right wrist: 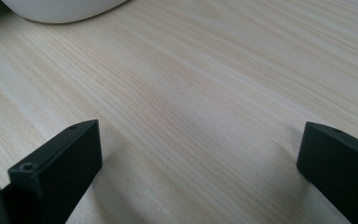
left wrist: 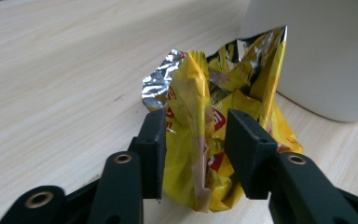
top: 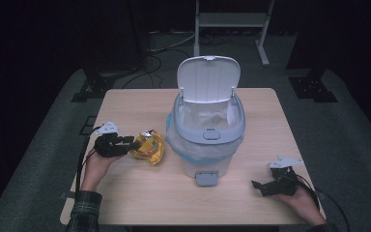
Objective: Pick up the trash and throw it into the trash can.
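Between the left claw's [left wrist: 193, 156] jaws — pressed on both sides — sits the crumpled yellow wrapper [left wrist: 214, 116].

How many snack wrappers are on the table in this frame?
1. The crumpled yellow wrapper lies left of the open white bin, between the left gripper's jaws. Any wrappers already inside the bin would be hidden by its liner.

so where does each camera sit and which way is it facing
High view: above the person's side, looking forward and down on the pale wooden table; both forearms and hands enter from below.
Left gripper view: on the left gripper, looking along its black jaws, pressed on the crumpled yellow foil snack bag.
Right gripper view: on the right gripper, low over the table, jaws wide apart.
Shared: the white lidded bin shows in the high view and the left gripper view.
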`<state>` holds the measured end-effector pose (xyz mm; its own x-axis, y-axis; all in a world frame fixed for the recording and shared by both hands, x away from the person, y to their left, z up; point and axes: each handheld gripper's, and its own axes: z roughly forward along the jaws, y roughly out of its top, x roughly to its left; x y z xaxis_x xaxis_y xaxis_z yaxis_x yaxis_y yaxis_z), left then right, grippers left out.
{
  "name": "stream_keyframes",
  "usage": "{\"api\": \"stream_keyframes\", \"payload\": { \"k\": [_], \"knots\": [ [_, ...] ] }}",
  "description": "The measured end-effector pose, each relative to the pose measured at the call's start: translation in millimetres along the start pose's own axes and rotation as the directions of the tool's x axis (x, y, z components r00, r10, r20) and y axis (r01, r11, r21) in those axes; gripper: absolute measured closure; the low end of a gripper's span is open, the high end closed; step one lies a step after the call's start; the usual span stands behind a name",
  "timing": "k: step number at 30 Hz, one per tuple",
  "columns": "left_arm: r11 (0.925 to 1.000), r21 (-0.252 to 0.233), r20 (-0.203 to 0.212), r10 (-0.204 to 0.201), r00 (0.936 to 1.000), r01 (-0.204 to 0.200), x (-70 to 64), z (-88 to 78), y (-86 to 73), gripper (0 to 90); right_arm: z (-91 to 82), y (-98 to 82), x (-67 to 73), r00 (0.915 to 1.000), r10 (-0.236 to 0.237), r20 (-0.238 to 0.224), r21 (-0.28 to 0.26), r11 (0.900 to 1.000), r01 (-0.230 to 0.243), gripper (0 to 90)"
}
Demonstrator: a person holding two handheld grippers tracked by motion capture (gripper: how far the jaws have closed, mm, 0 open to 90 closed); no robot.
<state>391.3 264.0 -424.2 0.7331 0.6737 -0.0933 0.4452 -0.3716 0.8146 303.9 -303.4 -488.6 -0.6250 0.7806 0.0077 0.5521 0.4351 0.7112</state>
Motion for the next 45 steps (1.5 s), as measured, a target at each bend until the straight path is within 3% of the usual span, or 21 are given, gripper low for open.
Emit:
{"api": "stream_keyframes", "payload": {
  "k": [13, 23, 27, 36, 45],
  "knots": [
    [0.9968, 0.080, 0.005, 0.003, 1.0000, -0.004, -3.8, 8.5, -2.4, 72.8, 0.0, 0.0, 0.0, 1.0000, 0.000, 0.000, 0.000, 1.000, 0.000, 0.0],
    [0.9953, 0.093, 0.012, -0.026, 0.9996, 0.025, -2.6, 8.4, -3.1, 86.4, 0.0, 0.0, 0.0, 1.0000, 0.000, 0.000, 0.000, 1.000, 0.000, 0.0],
    [0.9969, 0.073, 0.001, -0.031, 0.9995, 0.031, -2.4, 7.3, -3.8, 87.6, 0.0, 0.0, 0.0, 1.0000, 0.000, 0.000, 0.000, 1.000, 0.000, 0.0],
    [0.9978, 0.022, 0.032, -0.063, 0.9975, 0.062, -0.3, -3.2, -1.3, 87.5, 0.0, 0.0, 0.0, 1.0000, 0.000, 0.000, 0.000, 1.000, 0.000, 0.0],
    [0.9978, -0.014, 0.063, -0.064, 0.9959, 0.065, -2.1, -13.0, 4.5, 87.4, 0.0, 0.0, 0.0, 1.0000, 0.000, 0.000, 0.000, 1.000, 0.000, 0.0]
  ]
}}
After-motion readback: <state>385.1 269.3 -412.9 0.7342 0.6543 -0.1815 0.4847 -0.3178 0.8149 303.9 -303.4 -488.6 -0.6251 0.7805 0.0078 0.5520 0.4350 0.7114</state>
